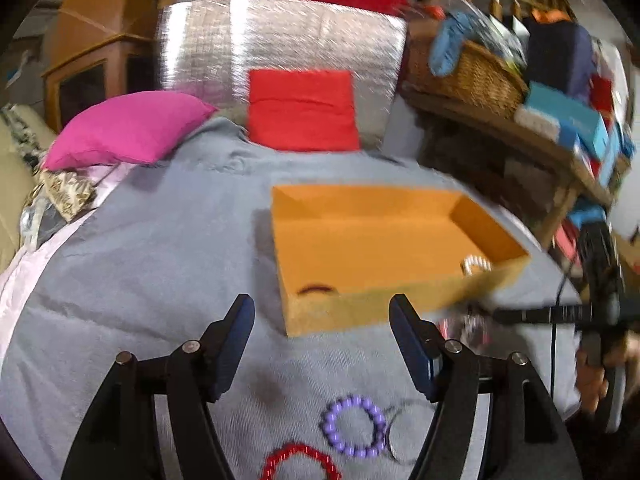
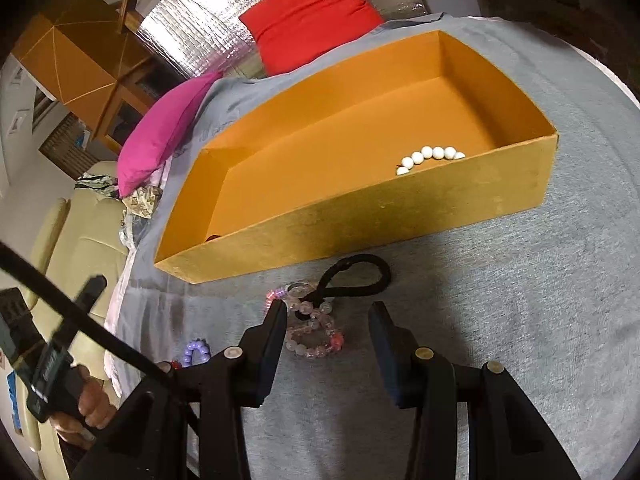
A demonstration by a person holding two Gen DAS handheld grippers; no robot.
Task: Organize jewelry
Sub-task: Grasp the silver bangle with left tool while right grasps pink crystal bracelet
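An open orange box [image 1: 372,312] [image 2: 400,216] lies on the grey cloth. A white bead bracelet [image 2: 430,157] [image 1: 476,265] lies in its right end and a dark red one [image 1: 316,290] in its left end. My left gripper [image 1: 322,312] is open and empty, over the cloth before the box. Below it lie a purple bead bracelet [image 1: 354,426], a thin clear ring [image 1: 408,432] and a red bead bracelet [image 1: 300,460]. My right gripper [image 2: 328,312] is open, above a pink clear bead bracelet [image 2: 312,336] and a black loop [image 2: 356,276].
A red cushion [image 1: 302,110] and a pink pillow [image 1: 128,128] lie behind the box against a silver panel [image 1: 280,36]. A wooden shelf with a wicker basket [image 1: 468,76] stands at right. A beige sofa [image 2: 76,248] is left of the bed.
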